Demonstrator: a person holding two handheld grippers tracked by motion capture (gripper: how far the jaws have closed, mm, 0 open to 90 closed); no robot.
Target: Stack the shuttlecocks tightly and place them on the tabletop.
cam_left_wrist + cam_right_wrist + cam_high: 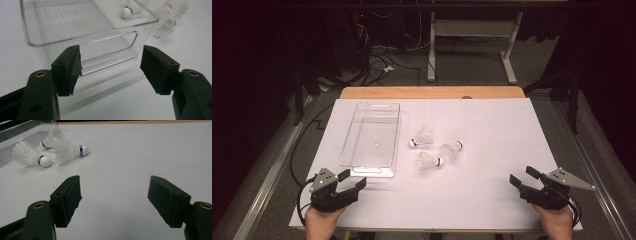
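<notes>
A white table covers most of the high view, with a strip of bare wood showing along its far edge. On its left half lies a clear plastic tray, long and shallow, set lengthwise away from the person, with a handle slot at each end; nothing lies inside it. In the left gripper view its near end wall and handle slot stand just beyond the jaws. The left gripper rests at the near left corner of the table, just short of the tray's near end, held in the person's hand, its jaws spread wide with nothing between them. The right gripper sits at the near right corner, well apart from everything else, its jaws likewise wide apart and bare. Three white shuttlecocks lie on their sides in a loose cluster near the middle of the table, just right of the tray: the far one closest to the tray, another to its right, and the nearest in front with its cork pointing right.
</notes>
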